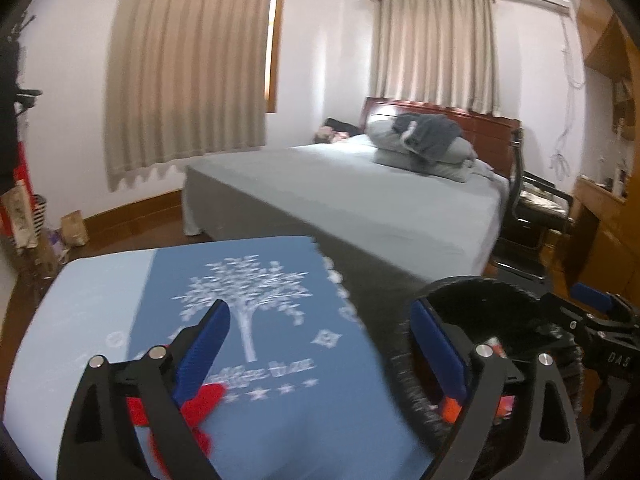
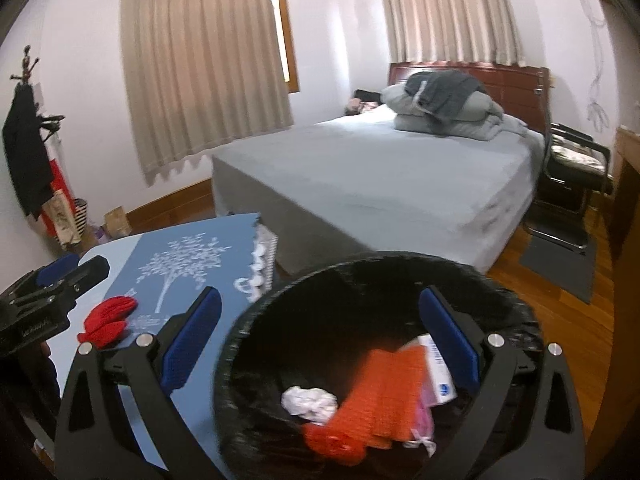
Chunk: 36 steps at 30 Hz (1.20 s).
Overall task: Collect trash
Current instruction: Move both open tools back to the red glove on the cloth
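Lying under left hand-held gripper (image 1: pixel 320 332), red trash (image 1: pixel 204 400)

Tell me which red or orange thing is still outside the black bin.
The red crumpled piece lying on the blue tablecloth. The orange knitted piece already lies inside the black bin.

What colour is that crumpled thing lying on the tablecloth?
Red. The crumpled thing shows best in the right wrist view, on the blue tablecloth.
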Each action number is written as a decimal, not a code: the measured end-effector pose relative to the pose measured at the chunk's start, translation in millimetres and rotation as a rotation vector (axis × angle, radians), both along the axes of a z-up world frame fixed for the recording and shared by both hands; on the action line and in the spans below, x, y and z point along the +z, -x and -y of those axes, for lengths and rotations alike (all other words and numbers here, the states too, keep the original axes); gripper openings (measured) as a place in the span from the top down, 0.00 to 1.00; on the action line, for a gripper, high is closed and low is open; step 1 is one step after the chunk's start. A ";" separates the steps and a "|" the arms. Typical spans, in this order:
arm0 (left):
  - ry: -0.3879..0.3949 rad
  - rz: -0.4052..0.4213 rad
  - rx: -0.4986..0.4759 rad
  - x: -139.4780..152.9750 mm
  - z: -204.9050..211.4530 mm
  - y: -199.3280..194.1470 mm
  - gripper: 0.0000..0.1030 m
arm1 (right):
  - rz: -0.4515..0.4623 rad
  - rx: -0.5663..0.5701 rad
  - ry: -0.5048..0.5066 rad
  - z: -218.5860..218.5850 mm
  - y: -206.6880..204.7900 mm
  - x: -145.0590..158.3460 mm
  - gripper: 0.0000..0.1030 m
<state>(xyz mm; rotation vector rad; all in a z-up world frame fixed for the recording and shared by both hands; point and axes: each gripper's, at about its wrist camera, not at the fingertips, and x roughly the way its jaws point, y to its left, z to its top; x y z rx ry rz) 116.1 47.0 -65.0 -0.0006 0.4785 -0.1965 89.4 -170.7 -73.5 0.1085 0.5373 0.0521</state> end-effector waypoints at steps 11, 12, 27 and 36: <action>-0.032 -0.015 0.194 -13.7 -96.1 17.8 0.13 | -0.025 0.181 -0.011 -97.0 -26.9 -7.5 0.06; -0.034 -0.017 0.218 -16.3 -107.9 19.6 0.13 | -0.028 0.201 -0.012 -107.8 -29.6 -8.6 0.06; -0.060 -0.070 0.393 -50.1 -194.4 32.7 0.13 | -0.112 0.405 -0.015 -222.8 -44.4 -36.2 0.06; -0.057 -0.093 0.430 -62.7 -218.7 39.3 0.13 | -0.180 0.470 0.028 -271.8 -45.5 -62.3 0.06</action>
